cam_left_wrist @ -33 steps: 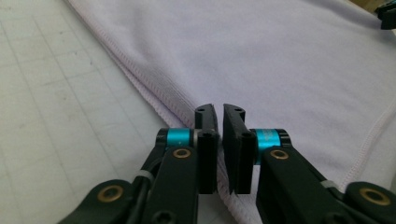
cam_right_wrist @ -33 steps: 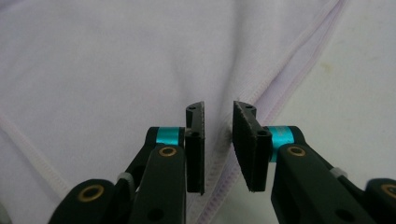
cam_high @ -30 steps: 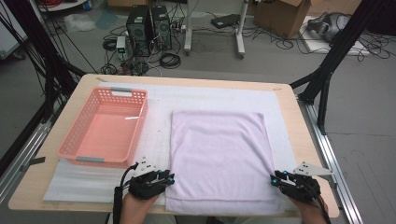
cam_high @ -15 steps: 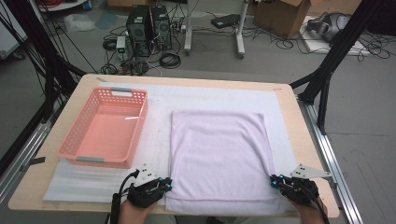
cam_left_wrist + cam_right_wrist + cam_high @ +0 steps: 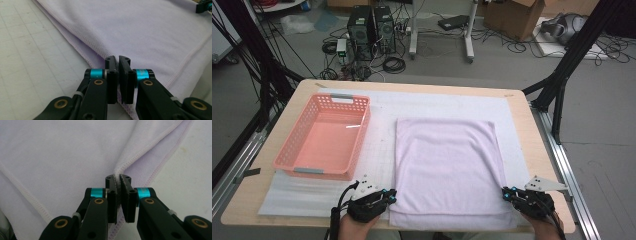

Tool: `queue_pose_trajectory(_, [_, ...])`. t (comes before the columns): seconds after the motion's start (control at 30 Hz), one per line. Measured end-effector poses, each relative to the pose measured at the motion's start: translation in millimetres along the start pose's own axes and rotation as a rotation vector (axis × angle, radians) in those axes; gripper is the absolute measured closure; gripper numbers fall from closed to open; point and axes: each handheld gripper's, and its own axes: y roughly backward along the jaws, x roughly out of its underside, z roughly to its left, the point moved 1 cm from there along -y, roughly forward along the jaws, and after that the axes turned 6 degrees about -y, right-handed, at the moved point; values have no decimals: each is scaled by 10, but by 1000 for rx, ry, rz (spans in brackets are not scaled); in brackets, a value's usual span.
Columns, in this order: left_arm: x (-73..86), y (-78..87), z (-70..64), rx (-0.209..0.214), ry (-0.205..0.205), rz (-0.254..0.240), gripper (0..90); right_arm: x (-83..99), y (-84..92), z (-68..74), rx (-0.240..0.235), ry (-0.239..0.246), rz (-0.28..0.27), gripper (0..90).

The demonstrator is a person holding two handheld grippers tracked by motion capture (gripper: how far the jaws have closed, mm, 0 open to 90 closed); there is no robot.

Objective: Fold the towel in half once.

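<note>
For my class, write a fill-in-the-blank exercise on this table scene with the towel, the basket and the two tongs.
1. The folded lilac terry towel lies to the ____ of the pink plastic basket in the high view.
2. The left tongs are shut on the towel's near ____ corner.
3. The right tongs pinch the towel's ____ edge.
4. Nothing lies inside the ____.

Missing words: right; left; stitched; basket

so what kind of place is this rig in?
Looks like a lab or workshop, not a home: desktop computer towers and loose cables on the floor, black frame struts around the table, cardboard box behind.
</note>
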Motion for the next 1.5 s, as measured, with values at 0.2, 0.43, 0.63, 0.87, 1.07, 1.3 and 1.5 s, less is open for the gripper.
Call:
queue_pose_trajectory(0.2, [-22, 62, 4, 48, 48, -28, 861, -18, 53, -1, -15, -12, -7, 852])
queue_pose_trajectory(0.43, [-15, 239, -24, 79, 72, -54, 862, -21, 282, 38, -54, -41, -54, 856])
queue_pose_trajectory(0.63, [24, 421, -121, 109, 61, -65, 862, 41, 488, 129, -65, -34, -65, 855])
queue_pose_trajectory(0.87, [129, 349, -132, 93, 86, -15, 623, 211, 410, 141, -27, -22, 36, 682])
queue_pose_trajectory(1.07, [-9, 226, -5, 57, 53, -65, 539, 163, 353, 56, -18, -61, -8, 659])
queue_pose_trajectory(1.3, [-217, -71, 261, 15, 40, -93, 520, 32, 195, -93, 11, -85, -60, 661])
queue_pose_trajectory(1.5, [-400, -344, 479, -4, 62, -70, 548, -145, 32, -229, 45, -109, -86, 664])
